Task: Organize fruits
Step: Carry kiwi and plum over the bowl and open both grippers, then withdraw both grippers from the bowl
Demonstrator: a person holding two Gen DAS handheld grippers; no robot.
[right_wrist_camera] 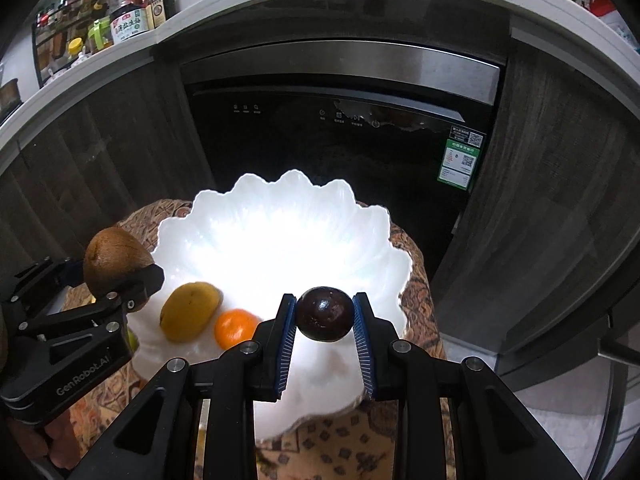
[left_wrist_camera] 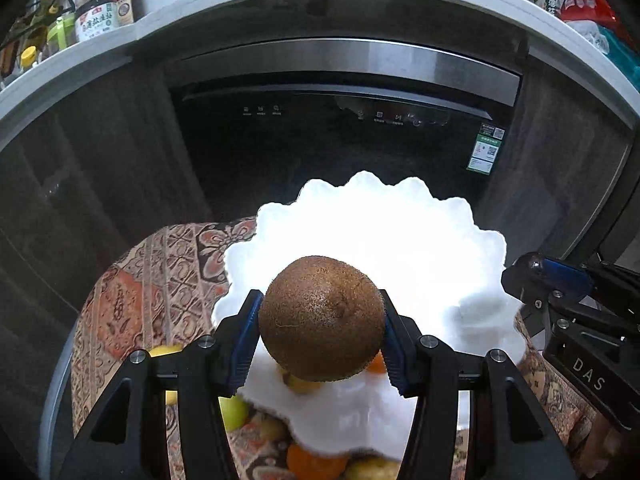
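Ahead of me I see a built-in black appliance [right_wrist_camera: 336,148] with a glossy dark door, a brushed steel strip along its top and a green label [right_wrist_camera: 458,164] stuck at its right side. Dark wood-grain cabinet fronts [right_wrist_camera: 108,136] flank it on both sides. Above runs a pale stone counter [left_wrist_camera: 80,64], crowded at the left with sauce and oil bottles [right_wrist_camera: 128,12], with bright packets [left_wrist_camera: 588,12] at the right. Nearest me, a brown patterned cloth [left_wrist_camera: 160,280] covers the worktop. Strong light falls from above and glares hard.
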